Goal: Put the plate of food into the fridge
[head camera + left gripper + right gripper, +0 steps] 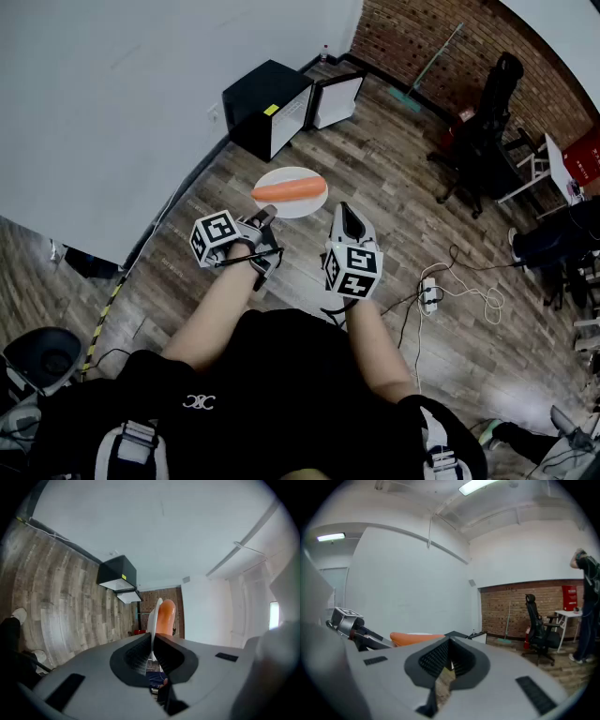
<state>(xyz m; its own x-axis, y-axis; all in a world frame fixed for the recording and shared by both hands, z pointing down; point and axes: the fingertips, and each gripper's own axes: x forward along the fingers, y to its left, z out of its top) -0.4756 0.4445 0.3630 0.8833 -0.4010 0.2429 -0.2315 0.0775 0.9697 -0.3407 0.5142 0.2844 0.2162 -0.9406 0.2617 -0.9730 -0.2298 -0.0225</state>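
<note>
Up ahead and slightly left, the fridge (267, 117) stands open; the left gripper (265, 218) pinches the near rim of the plate (289, 211), its carrot (291, 190) lying crosswise, while the right gripper (346, 212) hangs alongside, jaws clenched on nothing.

On the plate (302, 208), a carrot (290, 190). Clamped on its 7 o'clock rim, the left gripper (265, 218); just beside at 4 o'clock, the right gripper (345, 212). On the floor (375, 178) beyond at 12 o'clock, the mini fridge (267, 120); at 2 o'clock, an office chair (480, 141).
</note>
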